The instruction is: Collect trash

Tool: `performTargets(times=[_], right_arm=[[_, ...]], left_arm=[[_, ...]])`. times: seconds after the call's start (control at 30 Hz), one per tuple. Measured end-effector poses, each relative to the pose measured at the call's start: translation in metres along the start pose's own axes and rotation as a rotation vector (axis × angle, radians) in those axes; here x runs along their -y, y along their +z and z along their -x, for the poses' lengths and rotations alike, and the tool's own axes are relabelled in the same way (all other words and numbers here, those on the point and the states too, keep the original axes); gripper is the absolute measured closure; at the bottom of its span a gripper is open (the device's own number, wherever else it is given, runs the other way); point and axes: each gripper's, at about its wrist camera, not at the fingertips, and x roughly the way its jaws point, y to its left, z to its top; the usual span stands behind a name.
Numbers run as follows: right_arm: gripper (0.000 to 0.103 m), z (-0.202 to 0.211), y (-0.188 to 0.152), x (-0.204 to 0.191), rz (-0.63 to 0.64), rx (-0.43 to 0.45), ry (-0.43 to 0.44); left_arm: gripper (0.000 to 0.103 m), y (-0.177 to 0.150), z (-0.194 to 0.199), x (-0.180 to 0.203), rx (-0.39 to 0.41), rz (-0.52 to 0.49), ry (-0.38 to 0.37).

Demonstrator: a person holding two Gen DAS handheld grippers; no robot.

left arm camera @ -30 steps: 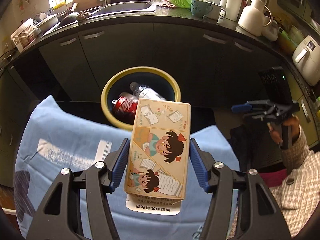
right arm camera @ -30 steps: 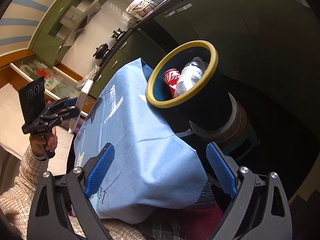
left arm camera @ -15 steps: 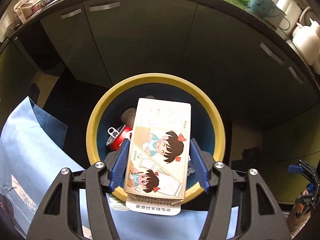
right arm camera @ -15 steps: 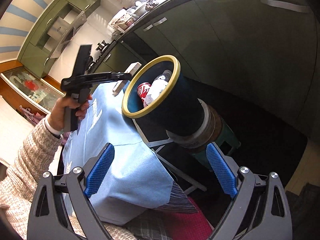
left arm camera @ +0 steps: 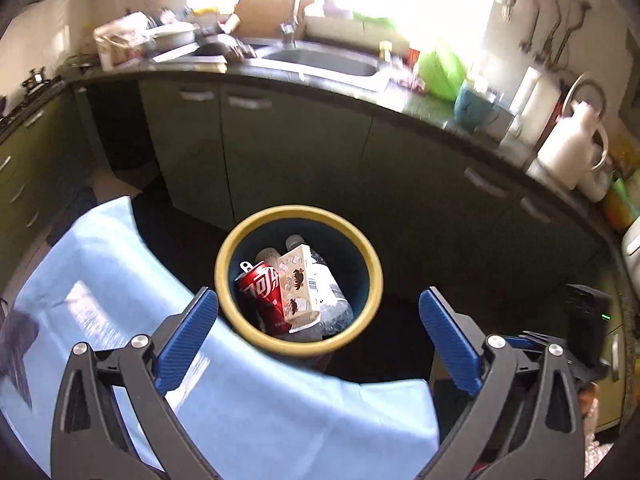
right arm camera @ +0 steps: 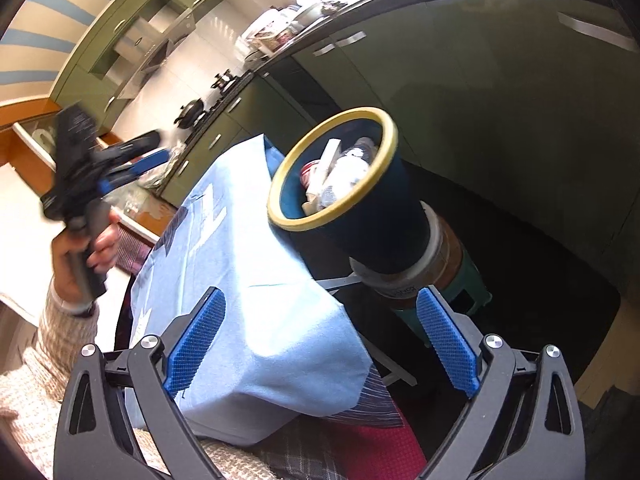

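Left wrist: left hand-held gripper [left arm camera: 318,334] (opening, empty) above bin [left arm camera: 298,346].

The left wrist camera looks steeply down into the bin [left arm camera: 298,280] from above, while the right wrist camera views the same bin [right arm camera: 360,216] from its side, nearby.

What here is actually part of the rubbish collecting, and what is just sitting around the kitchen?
Part of the job:
- yellow-rimmed bin
- cartoon carton, red can and clear bottle, all inside the bin
- left gripper, its jaws opening with nothing between them
- right gripper, open and empty

Just lying about:
- blue cloth
- sink
- white jug
- green colander
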Motion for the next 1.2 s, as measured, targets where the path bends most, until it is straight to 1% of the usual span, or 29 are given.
performTargets(times=[0.1, 0.17, 0.27, 0.33, 0.43, 0.53, 0.6, 0.73, 0.87, 0.93, 1.07, 1.13, 1.2], right_arm=[[0.008, -0.01, 0.002, -0.021, 0.06, -0.025, 0.025], [0.008, -0.015, 0.002, -0.038, 0.109, -0.039, 0.037], [0.007, -0.024, -0.002, -0.067, 0.189, -0.061, 0.053], [0.006, -0.029, -0.007, -0.088, 0.249, -0.069, 0.052], [0.005, -0.037, -0.016, -0.122, 0.337, -0.076, 0.048], [0.005, -0.043, -0.027, -0.153, 0.417, -0.057, 0.032], [0.005, -0.043, -0.037, -0.174, 0.467, -0.045, 0.025], [0.005, -0.034, -0.053, -0.209, 0.556, -0.007, 0.013], [0.005, -0.012, -0.066, -0.236, 0.631, 0.059, -0.016], [0.005, 0.001, -0.074, -0.247, 0.659, 0.089, -0.027], [0.005, 0.033, -0.092, -0.261, 0.715, 0.151, -0.045], [0.005, 0.045, -0.099, -0.265, 0.731, 0.173, -0.055], [0.005, 0.055, -0.102, -0.266, 0.734, 0.195, -0.058]], left_arm=[[0.007, -0.038, 0.064, -0.015, 0.101, 0.08, 0.056], [0.007, -0.069, 0.099, -0.025, 0.153, 0.123, 0.129], [0.007, -0.124, 0.154, -0.039, 0.214, 0.202, 0.279], [0.007, -0.157, 0.182, -0.051, 0.242, 0.251, 0.362], [0.007, -0.205, 0.225, -0.061, 0.263, 0.327, 0.5], [0.007, -0.242, 0.26, -0.066, 0.296, 0.386, 0.629], [0.007, -0.26, 0.274, -0.064, 0.301, 0.407, 0.687], [0.007, -0.288, 0.298, -0.054, 0.323, 0.455, 0.759], [0.007, -0.308, 0.318, -0.038, 0.36, 0.469, 0.778], [0.007, -0.313, 0.324, -0.028, 0.376, 0.466, 0.784], [0.007, -0.321, 0.336, -0.01, 0.401, 0.456, 0.827], [0.007, -0.323, 0.343, -0.002, 0.42, 0.451, 0.843], [0.007, -0.323, 0.349, 0.004, 0.434, 0.44, 0.843]])
